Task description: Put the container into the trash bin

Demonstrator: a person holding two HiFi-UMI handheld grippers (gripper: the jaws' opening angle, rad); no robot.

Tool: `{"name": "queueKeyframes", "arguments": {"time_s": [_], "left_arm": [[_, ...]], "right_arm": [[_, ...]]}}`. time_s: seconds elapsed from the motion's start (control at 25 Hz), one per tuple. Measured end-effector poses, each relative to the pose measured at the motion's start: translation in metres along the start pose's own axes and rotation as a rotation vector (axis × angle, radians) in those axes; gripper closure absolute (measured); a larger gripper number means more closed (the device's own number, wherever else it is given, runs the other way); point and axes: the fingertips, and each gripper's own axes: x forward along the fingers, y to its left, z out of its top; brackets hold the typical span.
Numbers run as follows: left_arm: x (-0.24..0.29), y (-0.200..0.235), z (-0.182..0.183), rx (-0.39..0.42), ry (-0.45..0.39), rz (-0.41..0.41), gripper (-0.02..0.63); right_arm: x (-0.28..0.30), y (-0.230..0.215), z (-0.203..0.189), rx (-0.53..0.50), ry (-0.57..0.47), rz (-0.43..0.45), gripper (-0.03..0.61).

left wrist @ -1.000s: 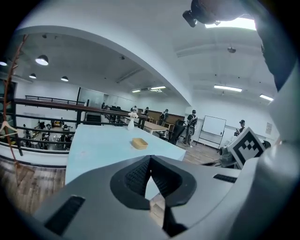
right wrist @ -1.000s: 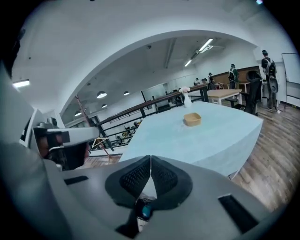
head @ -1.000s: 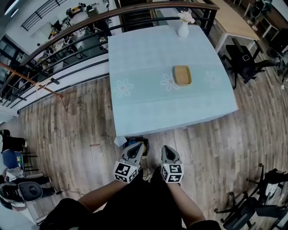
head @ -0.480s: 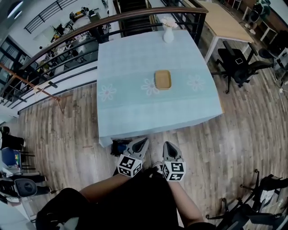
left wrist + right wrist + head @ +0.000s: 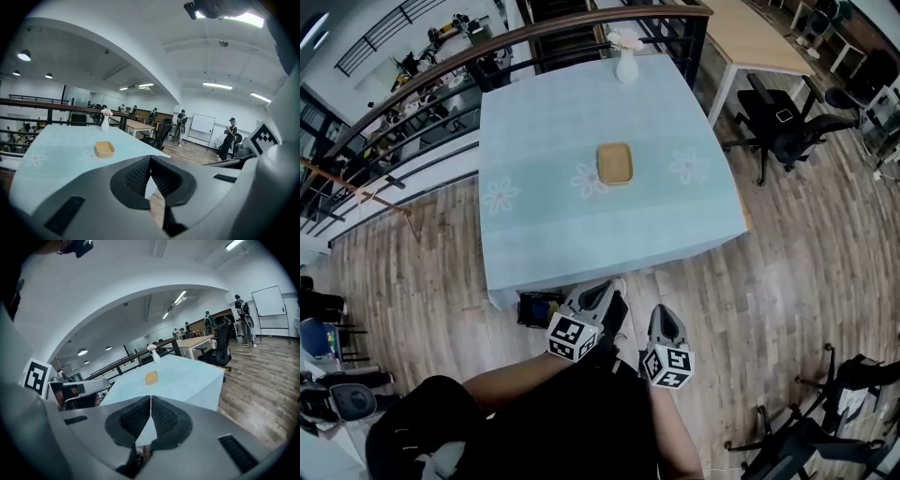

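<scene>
The container (image 5: pixel 615 163) is a shallow tan tray in the middle of the table, which is covered in a light blue cloth (image 5: pixel 534 234). It also shows ahead in the left gripper view as the container (image 5: pixel 104 149) and in the right gripper view as the container (image 5: pixel 151 377). A dark trash bin (image 5: pixel 537 308) stands on the floor below the table's near left corner. My left gripper (image 5: pixel 598 294) is held just right of the bin and my right gripper (image 5: pixel 663 316) beside it. Both are short of the table, with jaws shut and nothing between them.
A white vase with flowers (image 5: pixel 625 64) stands at the table's far edge. A curved railing (image 5: pixel 441 66) runs behind the table. A wooden table (image 5: pixel 759 37) and black office chairs (image 5: pixel 783 117) are to the right. Several people stand far off by a whiteboard (image 5: pixel 202 124).
In the head view the table and container have slid left and further away. The trash bin now shows beside the left gripper. Both grippers have stayed shut.
</scene>
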Motion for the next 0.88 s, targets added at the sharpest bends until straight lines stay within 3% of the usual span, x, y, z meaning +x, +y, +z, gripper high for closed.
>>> {"name": "queueKeyframes", "arguments": {"time_s": [0.28, 0.72, 0.88], "left_arm": [[0.050, 0.015, 0.011, 0.061, 0.001, -0.039, 0.603], [0.120, 0.086, 0.022, -0.048, 0.026, -0.015, 0.602], [0.139, 0.114, 0.020, -0.159, 0.028, 0.009, 0.601]], "right_arm": [[0.045, -0.023, 0.031, -0.005, 0.015, 0.014, 0.543], [0.176, -0.014, 0.111, -0.195, 0.104, 0.140, 0.543], [0.214, -0.006, 0.122, -0.211, 0.141, 0.230, 0.543]]}}
